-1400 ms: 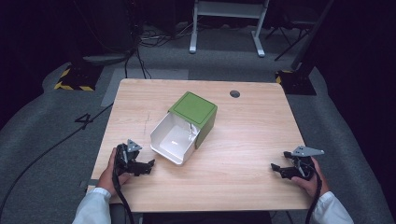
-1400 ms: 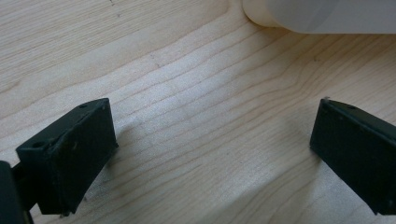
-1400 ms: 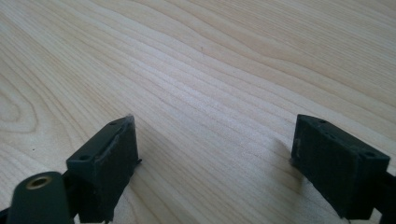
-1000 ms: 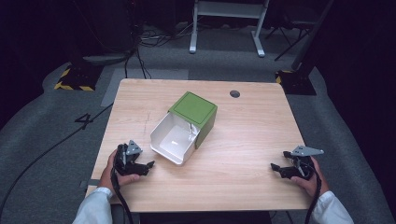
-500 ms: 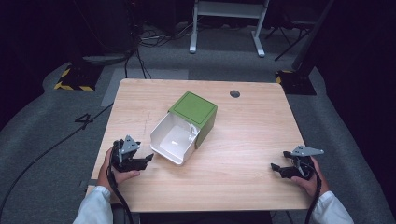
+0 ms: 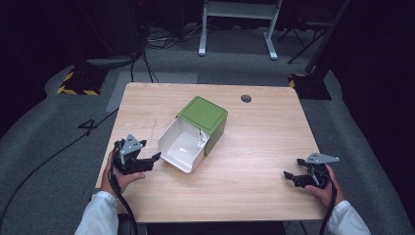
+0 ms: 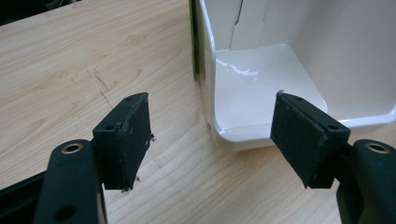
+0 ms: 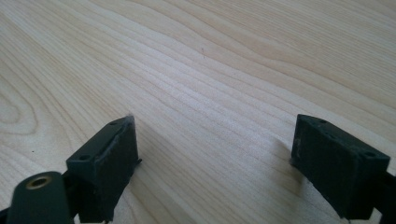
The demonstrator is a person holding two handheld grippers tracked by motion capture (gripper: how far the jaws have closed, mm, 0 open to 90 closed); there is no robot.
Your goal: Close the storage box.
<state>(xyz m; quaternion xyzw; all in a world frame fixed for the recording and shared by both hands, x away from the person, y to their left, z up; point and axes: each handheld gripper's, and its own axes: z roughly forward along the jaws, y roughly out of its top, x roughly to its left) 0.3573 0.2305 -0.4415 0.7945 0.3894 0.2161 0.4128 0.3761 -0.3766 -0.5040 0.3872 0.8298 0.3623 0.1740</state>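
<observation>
Wooden worktop (image 6: pixel 264 147) carried a green box (image 6: pixel 203 117) on its side, white drawer (image 6: pixel 182 147) pulled toward the person. The left tool (image 6: pixel 155 157), jaws apart, sat just beside the drawer's near corner; the right tool (image 6: pixel 288 175), also apart, lay well away.

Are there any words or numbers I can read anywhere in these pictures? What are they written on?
"4" – a big dark number marked on the grey floor, to the left of the wooden table.

Nothing else can be read: the green-lidded box, its white tray and both grippers carry no visible words or labels.
</observation>
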